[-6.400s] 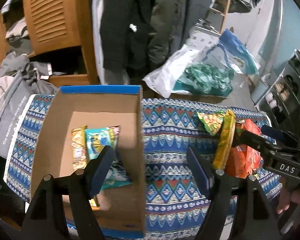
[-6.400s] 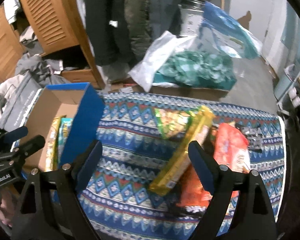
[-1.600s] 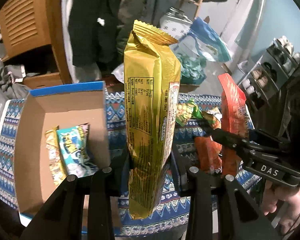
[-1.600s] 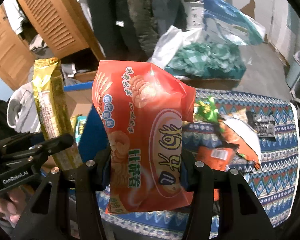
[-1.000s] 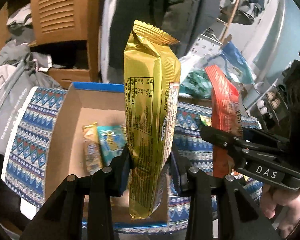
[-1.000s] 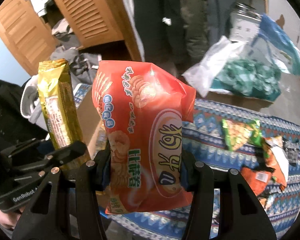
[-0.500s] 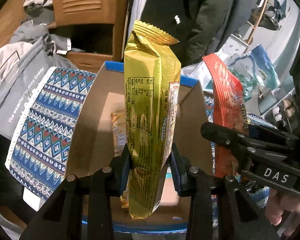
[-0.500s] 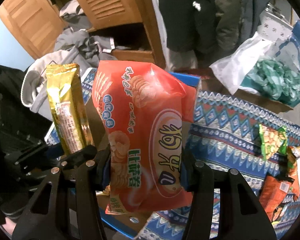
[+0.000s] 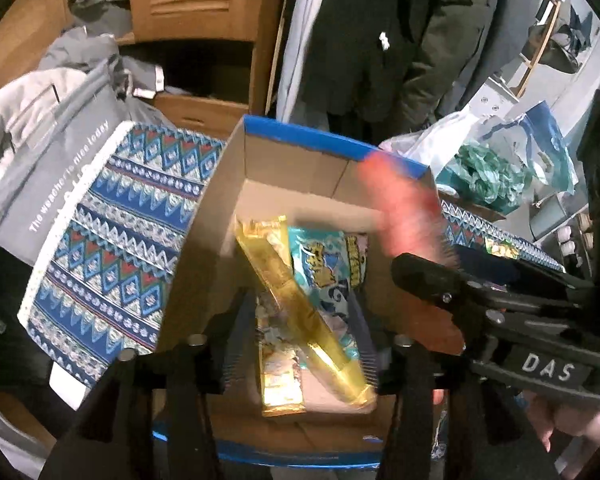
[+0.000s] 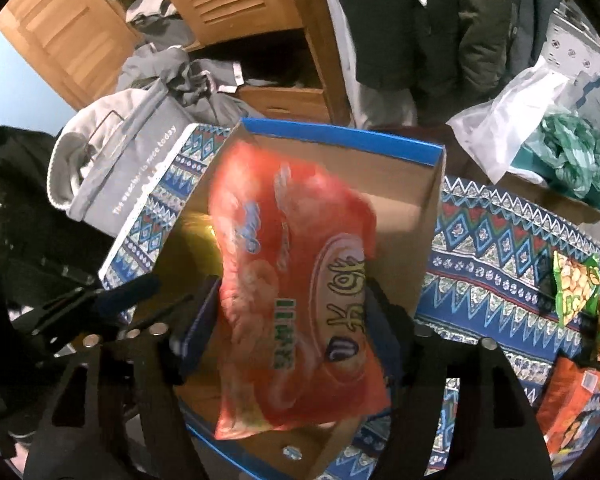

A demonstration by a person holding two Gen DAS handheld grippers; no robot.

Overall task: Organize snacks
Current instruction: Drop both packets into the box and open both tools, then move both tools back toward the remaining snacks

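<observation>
Step in hand: both packets are going into the cardboard box (image 9: 228,184), which is sitting on the patterned worktop (image 9: 112,240).
Left hand-held gripper (image 9: 300,344): its jaws are standing wide and holding nothing; the gold packet (image 9: 300,304) is lying slantwise in the box between them, across the teal packet (image 9: 324,264) and another gold wrapper beneath.
Right hand-held gripper (image 10: 292,332): its jaws are looking parted on either side of the orange packet (image 10: 296,296), which is blurring and tilting over the box; whether the pads are touching it I cannot tell.
Doing it well: the orange packet is wide and soft, so I judge it should be let go low and over the bare far half of the box, clear of the blue rim, so it is landing flat rather than propping on the gold one.
Left to sort: a green packet (image 10: 576,284) and more orange wrappers (image 10: 576,396) are lying on the cloth, well apart from the box.
Changed from half a second ago: the gold packet was standing upright, clamped in the left jaws; now it is released and lying down. The orange packet was sharp and firmly pinched; now it is leaning forward and smearing.
</observation>
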